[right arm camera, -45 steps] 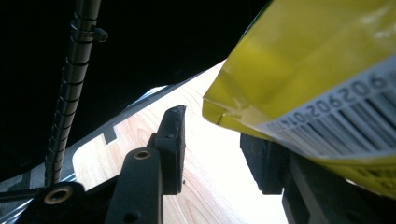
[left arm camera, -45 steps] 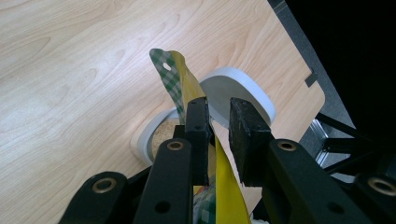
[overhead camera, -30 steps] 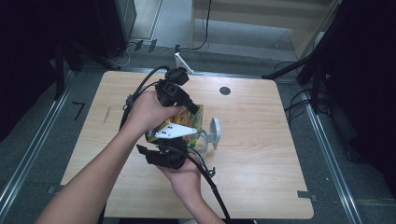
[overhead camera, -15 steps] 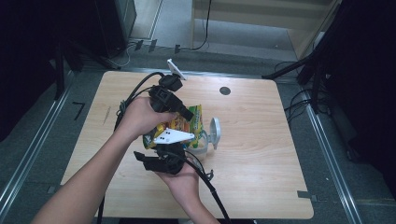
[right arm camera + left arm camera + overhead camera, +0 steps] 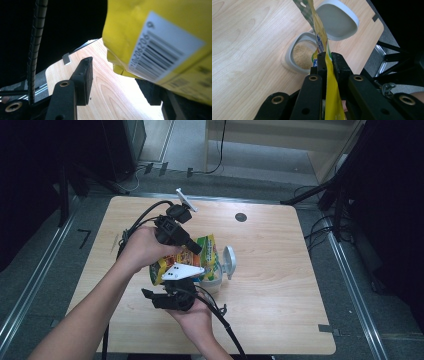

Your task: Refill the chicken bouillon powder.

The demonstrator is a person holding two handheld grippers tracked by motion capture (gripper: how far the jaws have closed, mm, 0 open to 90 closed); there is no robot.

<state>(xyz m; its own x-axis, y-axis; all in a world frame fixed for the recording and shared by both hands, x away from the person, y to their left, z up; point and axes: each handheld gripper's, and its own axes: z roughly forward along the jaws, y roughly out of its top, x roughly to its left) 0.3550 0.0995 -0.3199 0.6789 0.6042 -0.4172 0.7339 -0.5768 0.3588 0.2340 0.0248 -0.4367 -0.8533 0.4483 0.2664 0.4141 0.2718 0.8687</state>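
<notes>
A yellow snack bag [image 5: 202, 251] hangs over an open grey container [image 5: 214, 281] of brown granules [image 5: 302, 55], whose lid [image 5: 229, 261] is tipped back. My left gripper [image 5: 194, 248] points down to the right. Its jaws have just closed further and are shut on the bag's edge [image 5: 320, 37], directly above the container [image 5: 292, 53] and lid [image 5: 337, 20]. My right gripper [image 5: 152, 297] sits low at the bag's near-left corner. Its jaws have just been opening. The left fingertip [image 5: 84, 75] stands free, and the barcoded bag [image 5: 162, 37] hides the other.
The wooden table [image 5: 280, 270] has a round black grommet [image 5: 241, 217] at the back. Cables trail from both grippers across the table's left and near side. Dark stands and equipment surround the table.
The left gripper with the bag has shifted slightly left and its top plate has swung over. The right gripper has dropped a little nearer the front edge.
</notes>
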